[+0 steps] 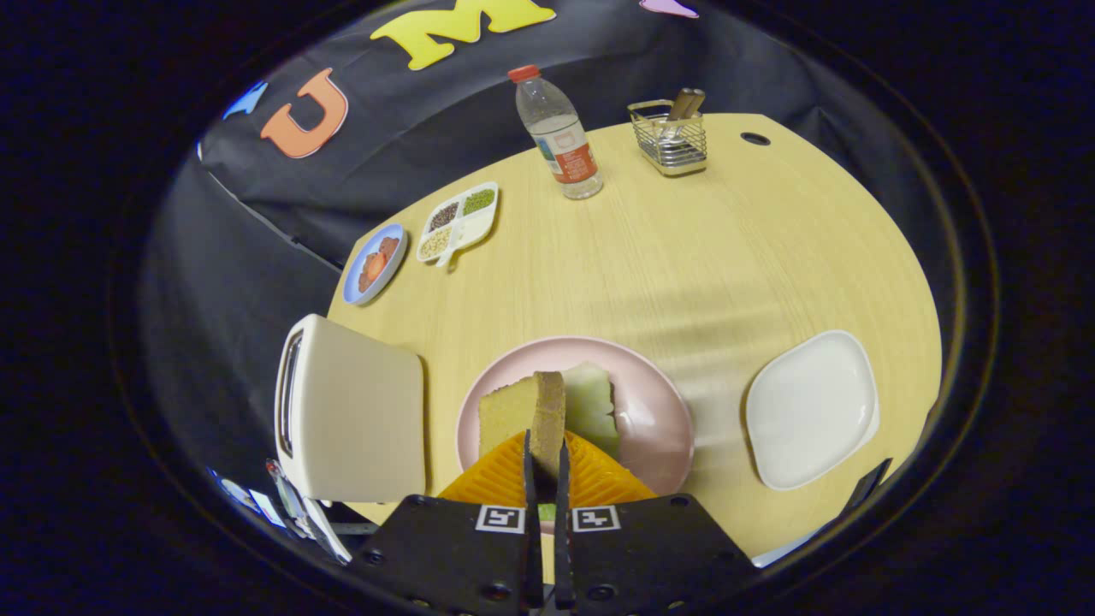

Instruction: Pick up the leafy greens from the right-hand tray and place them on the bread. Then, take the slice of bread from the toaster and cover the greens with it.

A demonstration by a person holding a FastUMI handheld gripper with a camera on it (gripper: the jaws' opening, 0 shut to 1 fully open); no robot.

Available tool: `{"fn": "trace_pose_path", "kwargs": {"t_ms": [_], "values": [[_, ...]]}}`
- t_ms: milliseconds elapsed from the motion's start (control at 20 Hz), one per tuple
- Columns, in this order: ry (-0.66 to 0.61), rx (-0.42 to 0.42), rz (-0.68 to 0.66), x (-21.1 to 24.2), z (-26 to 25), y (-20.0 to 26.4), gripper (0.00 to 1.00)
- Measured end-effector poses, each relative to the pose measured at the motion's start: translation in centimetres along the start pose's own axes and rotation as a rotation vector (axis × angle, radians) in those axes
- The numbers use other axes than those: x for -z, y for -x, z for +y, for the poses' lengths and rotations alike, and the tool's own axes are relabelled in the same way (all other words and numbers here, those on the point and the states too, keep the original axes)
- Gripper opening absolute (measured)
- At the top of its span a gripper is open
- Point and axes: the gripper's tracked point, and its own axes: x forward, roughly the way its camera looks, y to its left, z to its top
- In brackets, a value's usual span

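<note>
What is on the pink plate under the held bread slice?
The tool grips a bread slice on edge above the pink plate. Pale leafy greens lie beside it; anything underneath them, including the lower bread, is hidden.

The gripper (545, 462) fingers clamp the bread slice (523, 411) on both faces; its lower edge is hidden between them. The leafy greens (592, 406) lie partly behind the slice. Any bread under the greens — cannot tell. Grains in the divided dish (459, 221) are too small to identify. The toaster (346, 411) slots are seen edge-on — interior hidden.
</note>
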Motion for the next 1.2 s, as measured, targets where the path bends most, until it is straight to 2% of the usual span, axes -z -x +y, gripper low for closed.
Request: {"fn": "trace_pose_path", "kwargs": {"t_ms": [50, 200, 250, 300, 350, 400, 700, 950, 1150, 1200], "values": [[0.004, -0.001, -0.001, 0.1, -0.2, 0.0, 0.08], [0.033, 0.007, -0.008, -0.1, -1.2, -0.6, 0.08], [0.045, 0.005, -0.006, -0.1, -1.4, -0.8, 0.14], [0.061, 0.019, -0.010, -0.2, -1.8, -1.2, 0.14], [0.082, 0.029, -0.010, -0.4, -2.4, -1.4, 0.26], [0.097, 0.025, -0.003, -0.3, -2.5, -1.6, 0.29], [0.115, 0.044, 0.048, 0.0, -4.3, -2.3, 0.41], [0.175, 0.055, 0.006, 0.3, -4.9, -2.1, 0.49], [0.200, 0.120, -0.088, -0.5, -5.2, -0.4, 0.57], [0.212, 0.145, -0.113, -0.6, -5.0, 0.5, 0.62]]}}
